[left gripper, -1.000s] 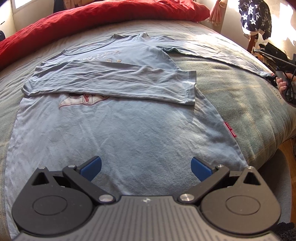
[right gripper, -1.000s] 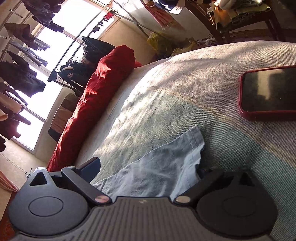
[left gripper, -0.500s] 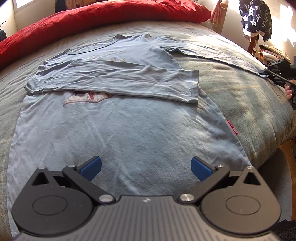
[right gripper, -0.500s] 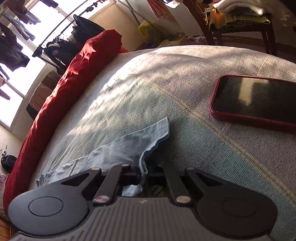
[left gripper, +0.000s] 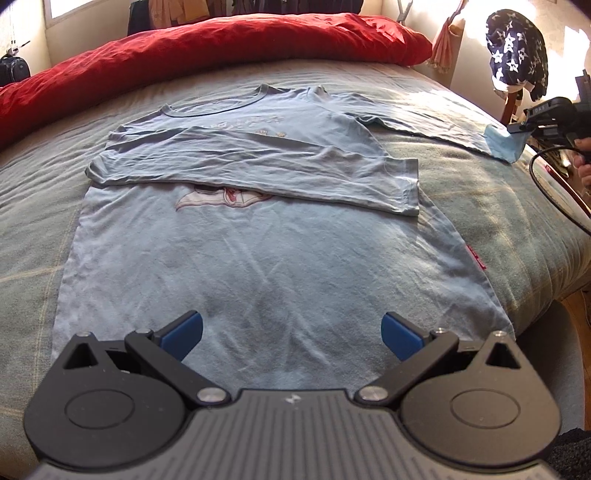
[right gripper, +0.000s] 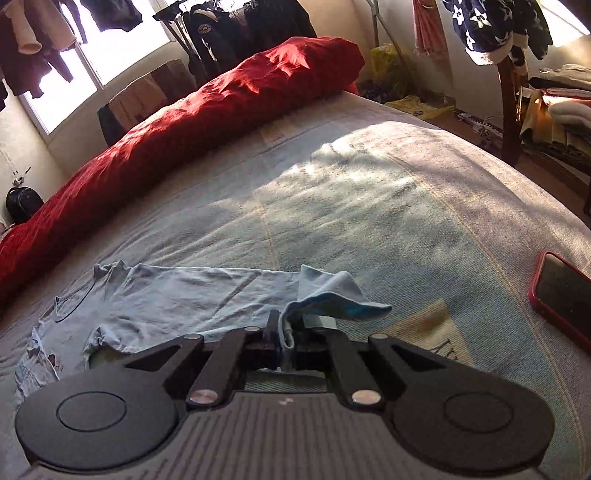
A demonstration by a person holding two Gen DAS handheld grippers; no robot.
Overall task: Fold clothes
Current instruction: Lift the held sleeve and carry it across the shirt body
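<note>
A light blue long-sleeved shirt (left gripper: 266, 258) lies flat on the bed, front up, with one sleeve folded across its chest (left gripper: 258, 166). The other sleeve (left gripper: 424, 114) stretches out to the right. My right gripper (right gripper: 286, 332) is shut on that sleeve's cuff (right gripper: 332, 295), which hangs lifted off the bed; in the left wrist view the right gripper (left gripper: 517, 134) shows at the far right edge with the cuff (left gripper: 502, 142) in it. My left gripper (left gripper: 291, 332) is open above the shirt's lower hem, holding nothing.
A red duvet (left gripper: 207, 44) is rolled along the far side of the grey-green bedspread (right gripper: 369, 206). A phone in a red case (right gripper: 561, 291) lies on the bed at the right. Clothes hang on a rack (right gripper: 229, 26) by the window; a chair with folded laundry (right gripper: 554, 103) stands right.
My right gripper closed on the sleeve cuff, then lifted it and rolled toward level. The left gripper drew back slightly, staying open.
</note>
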